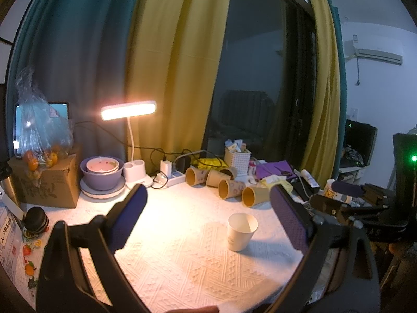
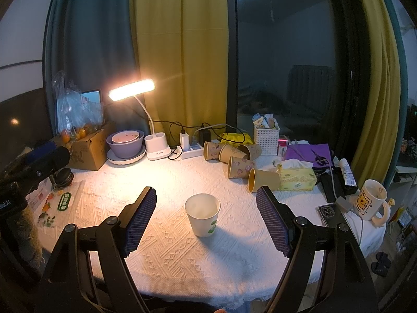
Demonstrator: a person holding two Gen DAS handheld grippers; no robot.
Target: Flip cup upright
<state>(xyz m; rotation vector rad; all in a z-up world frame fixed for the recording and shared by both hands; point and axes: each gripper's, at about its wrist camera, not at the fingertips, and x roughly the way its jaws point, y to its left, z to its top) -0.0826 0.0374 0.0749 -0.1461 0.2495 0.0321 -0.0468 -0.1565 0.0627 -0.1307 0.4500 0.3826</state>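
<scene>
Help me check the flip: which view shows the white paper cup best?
The right wrist view: the white paper cup stands upright, centred between the open fingers, mouth and green print visible. The left wrist view shows it off-centre, print hidden.

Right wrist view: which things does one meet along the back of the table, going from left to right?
cardboard box → purple bowl → desk lamp → power strip → brown paper cups lying on their sides → white basket → bear mug

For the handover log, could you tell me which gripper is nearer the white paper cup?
Right. The right gripper frames the white paper cup centrally; the left gripper sits back, cup toward its right finger.
</scene>
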